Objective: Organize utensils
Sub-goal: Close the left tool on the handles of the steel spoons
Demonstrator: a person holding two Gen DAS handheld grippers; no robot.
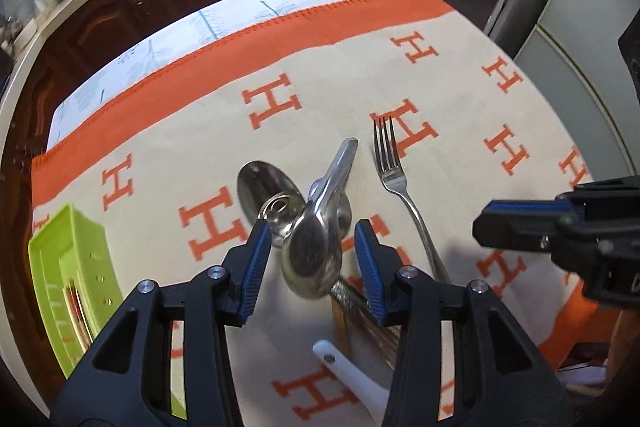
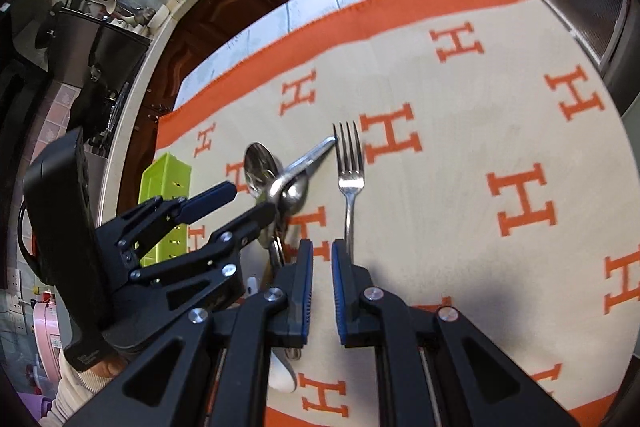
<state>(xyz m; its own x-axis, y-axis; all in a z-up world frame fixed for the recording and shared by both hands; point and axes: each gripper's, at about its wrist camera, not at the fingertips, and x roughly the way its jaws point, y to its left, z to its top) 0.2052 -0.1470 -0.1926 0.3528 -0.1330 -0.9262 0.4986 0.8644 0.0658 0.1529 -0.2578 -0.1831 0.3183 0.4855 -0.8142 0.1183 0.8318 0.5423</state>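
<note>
A cream cloth (image 1: 320, 99) patterned with orange H letters and edged by an orange band covers the tabletop, and the utensils lie near its middle. The left gripper (image 1: 308, 259) hovers over a pile of stainless spoons (image 1: 312, 255), its blue-padded fingers spread wide on either side of the nearest spoon bowl without touching it. In that pile one large spoon (image 1: 264, 183) lies bowl-up toward the far edge, and a flat metal handle (image 1: 340, 163) slants across the heap, its tip pointing at the far edge. Just right of the pile a fork (image 1: 394, 179) lies flat with its tines toward the far edge and its handle running back to the near edge. Under the left gripper, close to the near edge, sit a brush with bristles (image 1: 360, 311) and a white handle (image 1: 348, 375). A lime-green plastic organiser tray (image 1: 72, 267) stands at the left edge of the cloth. The right gripper (image 2: 322, 287) hangs low over the cloth just beside the fork's handle, its pads drawn close with only a narrow gap and nothing between them. A cream sleeve (image 2: 76, 391) shows behind the left gripper in the right wrist view.
</note>
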